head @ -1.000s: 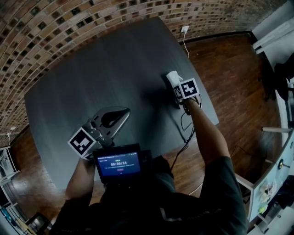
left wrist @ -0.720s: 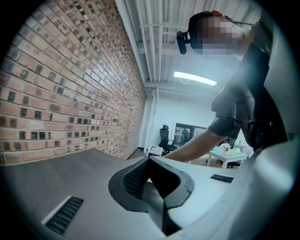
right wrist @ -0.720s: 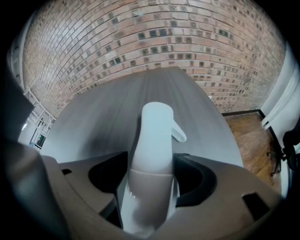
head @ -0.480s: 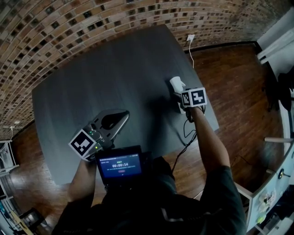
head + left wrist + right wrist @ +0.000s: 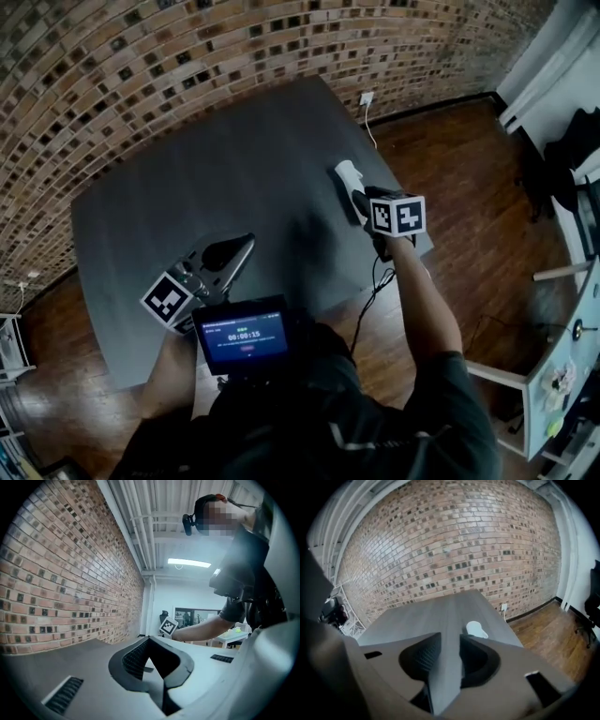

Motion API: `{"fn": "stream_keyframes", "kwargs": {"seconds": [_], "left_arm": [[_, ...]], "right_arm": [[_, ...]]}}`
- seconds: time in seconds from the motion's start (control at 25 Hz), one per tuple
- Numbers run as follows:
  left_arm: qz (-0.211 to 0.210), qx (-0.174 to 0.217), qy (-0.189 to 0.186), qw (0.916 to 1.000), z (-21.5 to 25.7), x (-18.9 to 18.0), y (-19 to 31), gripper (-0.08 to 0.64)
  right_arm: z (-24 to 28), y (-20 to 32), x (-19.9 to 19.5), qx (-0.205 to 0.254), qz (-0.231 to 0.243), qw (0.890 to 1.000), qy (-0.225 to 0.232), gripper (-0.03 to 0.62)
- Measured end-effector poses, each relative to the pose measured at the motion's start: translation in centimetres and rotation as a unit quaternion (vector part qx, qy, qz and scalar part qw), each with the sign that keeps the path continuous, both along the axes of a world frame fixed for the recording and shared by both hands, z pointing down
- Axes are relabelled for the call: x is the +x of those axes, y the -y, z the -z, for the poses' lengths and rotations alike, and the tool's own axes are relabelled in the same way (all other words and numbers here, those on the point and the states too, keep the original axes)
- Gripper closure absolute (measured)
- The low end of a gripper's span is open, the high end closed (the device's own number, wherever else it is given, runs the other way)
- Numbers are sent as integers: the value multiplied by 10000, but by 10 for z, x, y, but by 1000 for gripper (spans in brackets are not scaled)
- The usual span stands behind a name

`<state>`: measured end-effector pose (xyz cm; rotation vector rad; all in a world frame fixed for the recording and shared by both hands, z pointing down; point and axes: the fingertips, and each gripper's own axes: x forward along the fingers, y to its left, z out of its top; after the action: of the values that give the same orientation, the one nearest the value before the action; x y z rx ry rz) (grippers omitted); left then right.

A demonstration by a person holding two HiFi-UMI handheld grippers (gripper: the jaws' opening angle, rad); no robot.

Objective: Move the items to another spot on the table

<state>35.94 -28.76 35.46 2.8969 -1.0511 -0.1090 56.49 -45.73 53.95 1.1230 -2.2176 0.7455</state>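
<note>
A small white item [image 5: 346, 174] lies on the dark grey table [image 5: 216, 159] near its right edge. My right gripper [image 5: 359, 199] hovers just behind it. In the right gripper view the white item [image 5: 476, 629] sits just past the tip of the right-hand jaw, outside the gap. The right gripper [image 5: 450, 637] has its jaws apart and closing, and only bare table shows between them. My left gripper [image 5: 246, 242] rests low over the table's near left part, its tips together and holding nothing. The left gripper view shows the left gripper [image 5: 149, 639] with its tips meeting.
The table's right edge [image 5: 412, 220] runs close beside the white item, with wooden floor [image 5: 469, 187] beyond. A white plug and cable [image 5: 367, 101] sit at the foot of the brick wall. A cable [image 5: 377, 281] hangs from the right gripper.
The right gripper has drawn back a little from the white item, which stays on the table. The left gripper has stayed where it was, still shut.
</note>
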Motion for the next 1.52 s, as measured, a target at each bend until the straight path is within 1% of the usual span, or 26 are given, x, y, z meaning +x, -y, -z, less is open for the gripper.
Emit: {"fn": "stream_keyframes", "kwargs": {"seconds": [0.04,0.08,0.2,0.24,0.36,0.48,0.56,0.72,0.88,1.04,1.12,1.36,1.52], "left_arm": [[-34,65,-25,10000,5,-3,-8,565],[-67,118,-56,9999,8,-5,-18,565],[-137,206,-118,9996,18,-15,-41,565],[-155,243,-135,9995,21,-18,-47,565],[-225,336,-237,9989,26,-25,-66,565],[-404,236,-239,9986,23,-28,-91,565],[-461,249,-244,9983,27,-30,-102,565],[-318,353,-439,9979,39,-38,-118,565],[-224,492,-381,9978,59,-39,-131,565],[-10,669,-347,9972,75,-40,-139,565],[5,644,-370,9972,76,-33,-146,565],[186,616,-381,9972,85,-21,-164,565],[241,633,-327,9972,88,-18,-167,565]], "right_arm": [[15,-9,-3,186,-12,9998,88,513],[29,-20,-5,359,-13,9992,149,560],[71,-51,-14,791,-38,9964,316,567],[84,-61,-16,913,-87,9949,412,586],[116,-91,-25,1218,-229,9897,714,586],[140,-119,-31,1553,-314,9839,827,588],[155,-134,-34,1761,-314,9800,871,588],[179,-165,-43,2074,-154,9734,957,589],[210,-183,-38,2344,-77,9679,898,589],[228,-198,-33,2509,-120,9618,1086,589],[232,-206,-25,2530,-146,9603,1169,589],[234,-215,-17,2554,53,9601,1139,589],[242,-218,-15,2716,92,9559,1115,591]]}}
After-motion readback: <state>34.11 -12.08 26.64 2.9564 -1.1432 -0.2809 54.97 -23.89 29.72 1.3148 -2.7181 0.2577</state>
